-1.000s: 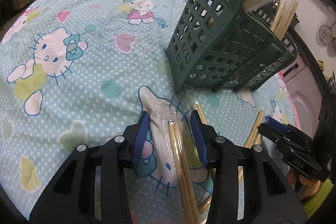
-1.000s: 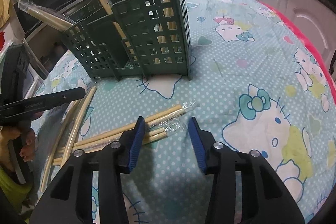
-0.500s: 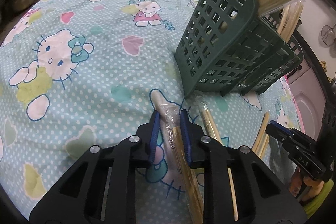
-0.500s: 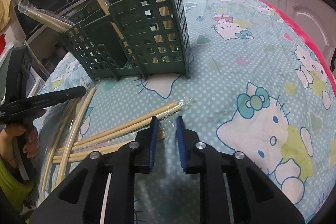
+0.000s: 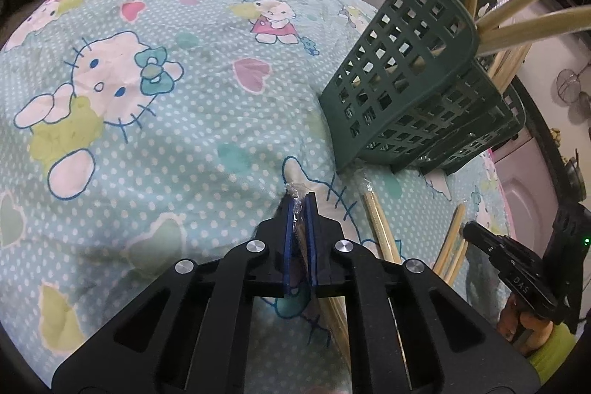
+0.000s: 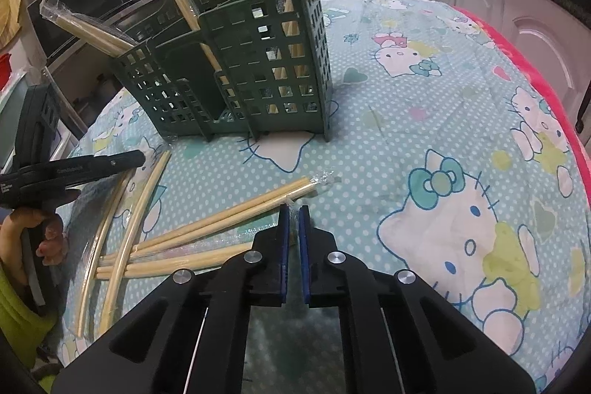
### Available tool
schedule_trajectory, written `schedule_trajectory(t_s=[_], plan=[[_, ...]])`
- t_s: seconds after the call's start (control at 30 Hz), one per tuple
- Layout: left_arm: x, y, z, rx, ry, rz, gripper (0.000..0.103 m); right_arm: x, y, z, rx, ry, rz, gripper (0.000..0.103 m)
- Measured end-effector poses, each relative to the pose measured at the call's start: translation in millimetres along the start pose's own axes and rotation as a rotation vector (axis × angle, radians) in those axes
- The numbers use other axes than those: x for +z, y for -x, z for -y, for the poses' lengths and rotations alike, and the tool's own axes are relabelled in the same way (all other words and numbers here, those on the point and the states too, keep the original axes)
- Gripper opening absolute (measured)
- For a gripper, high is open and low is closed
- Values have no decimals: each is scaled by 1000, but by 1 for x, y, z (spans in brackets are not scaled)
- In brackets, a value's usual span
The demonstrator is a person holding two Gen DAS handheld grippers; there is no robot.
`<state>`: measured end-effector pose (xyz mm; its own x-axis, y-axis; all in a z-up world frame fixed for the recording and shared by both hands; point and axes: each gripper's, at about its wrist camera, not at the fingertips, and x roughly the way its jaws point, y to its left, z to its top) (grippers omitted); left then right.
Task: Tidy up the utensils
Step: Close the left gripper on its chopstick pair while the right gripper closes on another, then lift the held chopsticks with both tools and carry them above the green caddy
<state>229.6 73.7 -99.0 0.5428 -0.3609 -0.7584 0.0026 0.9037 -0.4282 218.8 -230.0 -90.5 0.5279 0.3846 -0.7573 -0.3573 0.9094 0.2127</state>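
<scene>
In the left wrist view my left gripper [image 5: 300,200] has its jaws closing down tight on a plastic-wrapped pair of chopsticks [image 5: 295,189], whose wrapper tip pokes out past the blue pads. In the right wrist view my right gripper [image 6: 291,209] is likewise closing, its pads pinching the crinkled wrapper end of another wrapped pair of chopsticks [image 6: 177,261] that lies on the cloth. Another wrapped pair [image 6: 236,220] lies just behind it. The green slotted utensil caddy [image 6: 258,72] [image 5: 406,91] stands upright beyond both grippers, with several chopsticks leaning in its compartments.
Loose chopsticks [image 6: 110,228] [image 5: 380,224] lie scattered on the cat-print tablecloth [image 6: 443,135]. The left gripper [image 6: 74,168] and a hand [image 6: 44,239] show at the left edge of the right wrist view. Kitchen cabinets and pots ring the table.
Both grippers went from wide open to shut, each closing on a wrapped chopstick pair. The left one also edged forward and rolled slightly; the right one stayed in place.
</scene>
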Motion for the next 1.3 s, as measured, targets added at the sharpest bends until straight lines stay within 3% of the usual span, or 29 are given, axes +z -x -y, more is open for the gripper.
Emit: schedule_trajectory(t_s=[0.47, 1.0, 1.3], plan=[[-10, 42, -7, 9, 3, 85, 3, 2, 18, 9, -44, 1, 22, 4], [-13, 83, 32, -26, -91, 178, 3, 10, 57, 19, -107, 21, 109, 4], [-11, 104, 62, -76, -148, 226, 2, 19, 97, 0, -96, 105, 197, 4]])
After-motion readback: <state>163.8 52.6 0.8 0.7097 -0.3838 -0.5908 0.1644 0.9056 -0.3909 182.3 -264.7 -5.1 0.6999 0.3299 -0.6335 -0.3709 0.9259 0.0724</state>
